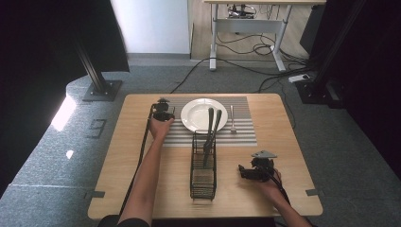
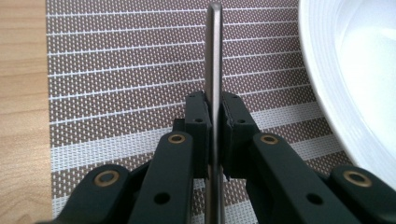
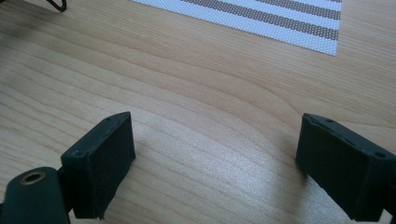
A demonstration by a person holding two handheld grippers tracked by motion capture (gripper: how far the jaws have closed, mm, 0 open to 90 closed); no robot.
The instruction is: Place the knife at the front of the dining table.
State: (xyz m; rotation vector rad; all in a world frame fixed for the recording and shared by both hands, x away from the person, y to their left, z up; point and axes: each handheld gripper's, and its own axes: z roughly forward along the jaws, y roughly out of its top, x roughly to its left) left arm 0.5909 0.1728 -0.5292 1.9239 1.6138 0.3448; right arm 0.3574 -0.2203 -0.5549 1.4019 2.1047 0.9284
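we're looking down on a wooden table (image 1: 142,179) with a striped placemat (image 1: 246,135) laid across its far half. a white plate (image 1: 191,116) sits in the middle of the mat, and a fork (image 1: 232,118) lies on the mat just to the right of the plate.

in front of the plate stands a black wire caddy (image 1: 203,177), long and narrow, running toward the person. two dark-handled utensils (image 1: 212,130) stand tilted in its far end, their tops leaning out over the plate's near rim. we cannot tell what kind they are.

on the left, the left gripper (image 1: 163,112) is out over the mat, just beside the plate's left edge, with the person's left hand (image 1: 161,128) behind it. from the left gripper view we see the left gripper (image 2: 214,126) clenched on a thin metal utensil handle (image 2: 214,60), flat and silvery, which runs straight up between the pads and out ahead over the mat. the plate's rim (image 2: 322,88) curves down the right side of that view.

on the right, the right gripper (image 1: 250,171) rests low near the table's front right, well apart from the caddy. in the right gripper view its jaws stand spread wide with bare wood between them, holding nothing, and the mat's corner (image 3: 322,39) lies farther off.
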